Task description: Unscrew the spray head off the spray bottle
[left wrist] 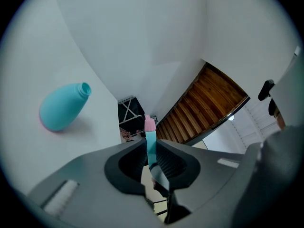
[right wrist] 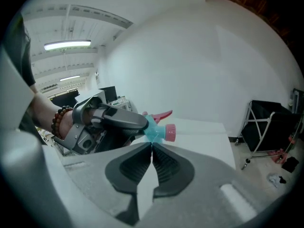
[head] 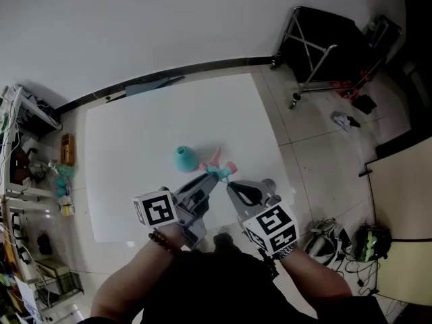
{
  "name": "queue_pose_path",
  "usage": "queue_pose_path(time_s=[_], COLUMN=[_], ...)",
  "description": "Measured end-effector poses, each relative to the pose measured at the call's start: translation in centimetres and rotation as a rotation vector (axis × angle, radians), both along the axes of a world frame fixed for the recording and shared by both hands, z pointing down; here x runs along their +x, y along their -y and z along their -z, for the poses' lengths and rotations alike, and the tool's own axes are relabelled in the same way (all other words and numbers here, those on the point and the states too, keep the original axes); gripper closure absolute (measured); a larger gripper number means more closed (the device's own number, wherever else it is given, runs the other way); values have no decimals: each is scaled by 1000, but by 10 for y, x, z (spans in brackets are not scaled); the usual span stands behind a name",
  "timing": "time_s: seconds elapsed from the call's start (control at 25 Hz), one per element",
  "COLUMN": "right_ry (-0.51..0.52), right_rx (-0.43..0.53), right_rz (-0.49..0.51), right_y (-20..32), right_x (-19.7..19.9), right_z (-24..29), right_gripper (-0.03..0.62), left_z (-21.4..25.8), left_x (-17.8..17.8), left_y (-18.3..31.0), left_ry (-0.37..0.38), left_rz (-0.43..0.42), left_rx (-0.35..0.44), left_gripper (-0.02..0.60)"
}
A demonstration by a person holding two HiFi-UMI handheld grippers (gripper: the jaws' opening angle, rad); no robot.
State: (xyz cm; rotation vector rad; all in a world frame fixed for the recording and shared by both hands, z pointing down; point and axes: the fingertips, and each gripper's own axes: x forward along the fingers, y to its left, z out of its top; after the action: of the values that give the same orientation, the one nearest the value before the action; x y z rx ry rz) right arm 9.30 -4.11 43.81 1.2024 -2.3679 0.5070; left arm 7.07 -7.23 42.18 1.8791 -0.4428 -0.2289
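Left gripper (left wrist: 151, 148) clamps the teal-and-pink spray head (left wrist: 150, 133) between ribbed pads (left wrist: 167, 161); right gripper (right wrist: 152, 148) closed.

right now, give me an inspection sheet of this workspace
surface: white table
job's things: bottle lies on its side on the table, neck open; spray head is off it, held in the air
clutter: long grey-blue item at the table's far edge
grippers: left gripper shut on the spray head; right gripper shut, nothing between its jaws, tips just under the spray head
cables: tangle on the floor, at the right
surroundings: black cart, crowded shelves
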Motion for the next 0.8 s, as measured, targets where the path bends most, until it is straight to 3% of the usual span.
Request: queue_pose_path(time_s=[0.24, 0.36, 0.48, 0.6, 0.8], right_ry=[-36, -118, -371, -650, -941], right_rx=[22, 68, 211, 370, 519], right_rz=[2, 20, 59, 132, 196], right_y=[0, 1, -2, -4, 3], right_x=[1, 2, 5, -2, -13], right_z=[-1, 1, 3, 6, 8], right_gripper=[586, 502, 426, 399, 381], left_z=[0, 1, 0, 0, 5], left_x=[0, 0, -1, 0, 2], left_y=[1, 4, 7, 6, 3], left_ry=[12, 1, 8, 3, -16], left_rz=[27, 55, 88, 111, 118], left_rx=[-9, -9, -23, -53, -94], left_gripper=[514, 514, 514, 514, 514])
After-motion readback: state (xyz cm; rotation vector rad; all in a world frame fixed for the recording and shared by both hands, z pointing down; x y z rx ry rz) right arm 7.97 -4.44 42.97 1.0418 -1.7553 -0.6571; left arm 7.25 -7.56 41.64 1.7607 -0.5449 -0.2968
